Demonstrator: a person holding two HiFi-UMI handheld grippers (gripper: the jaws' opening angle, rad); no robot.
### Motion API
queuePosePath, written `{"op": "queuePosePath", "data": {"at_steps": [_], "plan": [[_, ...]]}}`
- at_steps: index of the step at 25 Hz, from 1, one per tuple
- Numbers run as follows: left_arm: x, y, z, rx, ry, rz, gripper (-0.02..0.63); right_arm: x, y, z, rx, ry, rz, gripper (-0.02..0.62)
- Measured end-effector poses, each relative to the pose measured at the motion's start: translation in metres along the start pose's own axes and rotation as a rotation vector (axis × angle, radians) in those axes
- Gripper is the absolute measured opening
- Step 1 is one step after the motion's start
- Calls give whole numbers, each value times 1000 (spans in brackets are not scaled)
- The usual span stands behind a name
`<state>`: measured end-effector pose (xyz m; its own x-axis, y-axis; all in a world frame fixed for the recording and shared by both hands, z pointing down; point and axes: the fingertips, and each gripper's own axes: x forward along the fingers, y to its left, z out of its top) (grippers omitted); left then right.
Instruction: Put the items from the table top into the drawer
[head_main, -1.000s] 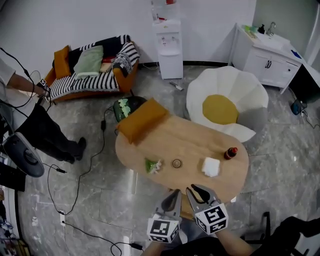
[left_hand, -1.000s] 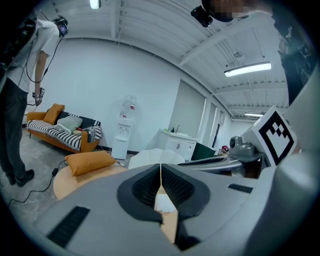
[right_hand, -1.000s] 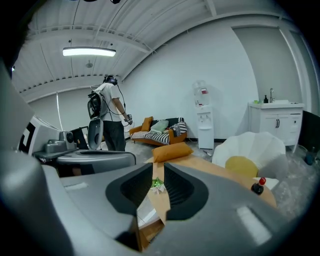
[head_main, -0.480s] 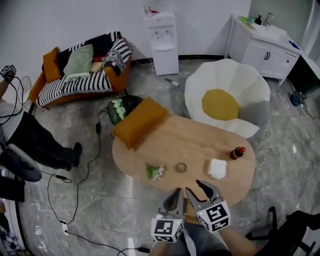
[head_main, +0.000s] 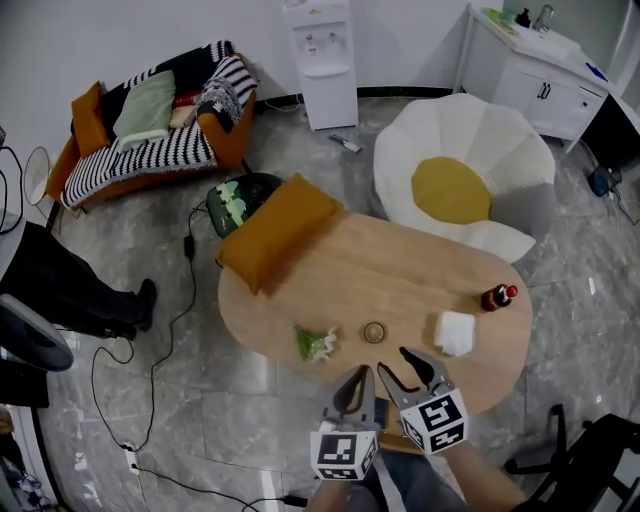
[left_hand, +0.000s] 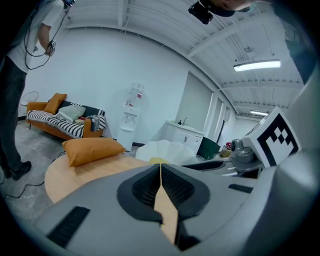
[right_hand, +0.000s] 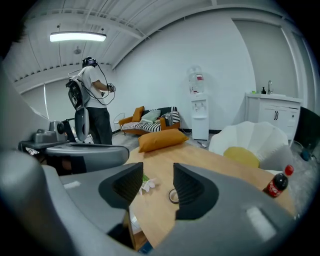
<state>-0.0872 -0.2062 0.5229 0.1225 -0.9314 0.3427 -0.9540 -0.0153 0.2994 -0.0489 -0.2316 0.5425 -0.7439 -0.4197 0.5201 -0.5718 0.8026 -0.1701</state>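
Both grippers have come down and forward to the table's (head_main: 300, 300) near edge since the earlier frames, and the right gripper's (head_main: 398, 366) jaws, nearly together a second ago, have just been opening with nothing between them. The person (head_main: 60, 290) standing off the table's left end has slid mostly out of the head view, with only dark legs left in sight.

In the right gripper view the right gripper (right_hand: 158, 187) stands about half wide. Its pads press on nothing, and the table top shows through the gap. The left gripper (head_main: 358, 392) hangs just left of it at the same edge. In its own view the left gripper (left_hand: 160, 172) has its jaws together, tips touching, and it holds nothing.

Four small things lie in a row along the near half of the table:
- A green and white packet (head_main: 315, 342) is towards the left.
- A ring (head_main: 374, 332) lies near the middle, just beyond the right gripper's tips.
- A white tissue (head_main: 455, 333) is right of the ring.
- A red-capped bottle (head_main: 499, 297) stands near the right end.

An orange cushion (head_main: 278, 232) overhangs the far left edge.

Under the near edge, a wooden panel in the right gripper view looks like the drawer (right_hand: 131, 227). How far open it is I cannot tell.

A white chair (head_main: 470, 190) with a yellow centre touches the far right edge.
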Motion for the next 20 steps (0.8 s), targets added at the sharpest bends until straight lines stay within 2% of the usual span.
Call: {"op": "queuePosePath", "data": {"at_steps": [5,10,20], "plan": [[17,21,-21,10,25,24,14,25,-12,-11,13,-16,-36,205],[36,37,-35,-8,32,9,14,53,-20,-26,4,-1,-38,220],[67,61,-74,14,79,-2,14,96,-35,-68,3,51,-29,256]]}}
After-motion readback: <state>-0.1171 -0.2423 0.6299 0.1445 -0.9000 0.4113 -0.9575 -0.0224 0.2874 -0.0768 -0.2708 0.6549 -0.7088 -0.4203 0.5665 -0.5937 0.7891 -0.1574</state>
